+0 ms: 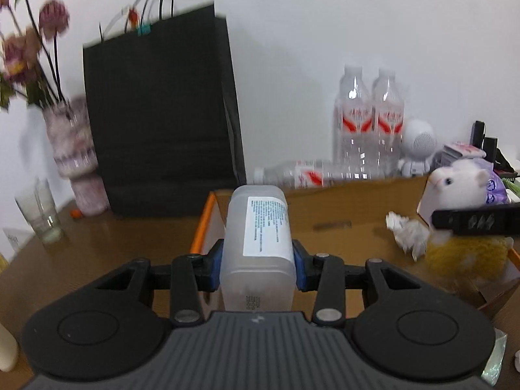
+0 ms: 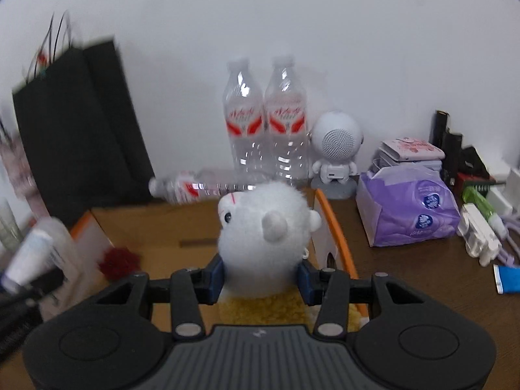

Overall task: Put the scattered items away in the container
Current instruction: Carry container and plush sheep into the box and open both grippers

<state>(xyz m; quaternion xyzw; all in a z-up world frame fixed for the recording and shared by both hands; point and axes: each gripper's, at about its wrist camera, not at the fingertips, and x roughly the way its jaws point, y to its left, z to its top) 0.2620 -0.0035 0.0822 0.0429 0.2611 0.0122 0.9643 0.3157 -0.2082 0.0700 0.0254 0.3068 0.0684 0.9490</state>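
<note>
Through the left wrist I see my left gripper [image 1: 258,268] clamping a frosted bottle [image 1: 258,243] over the cardboard box [image 1: 338,201], crumpled paper [image 1: 408,232] inside at three o'clock, while through the right wrist my right gripper [image 2: 261,278] squeezes a plush toy [image 2: 265,230] above the same box [image 2: 156,221], a red pom-pom [image 2: 118,261] inside at nine o'clock.

Brown table [image 1: 97,243] — carrying cardboard box [image 1: 341,214], black bag [image 1: 159,113], water bottles [image 2: 265,130].
</note>
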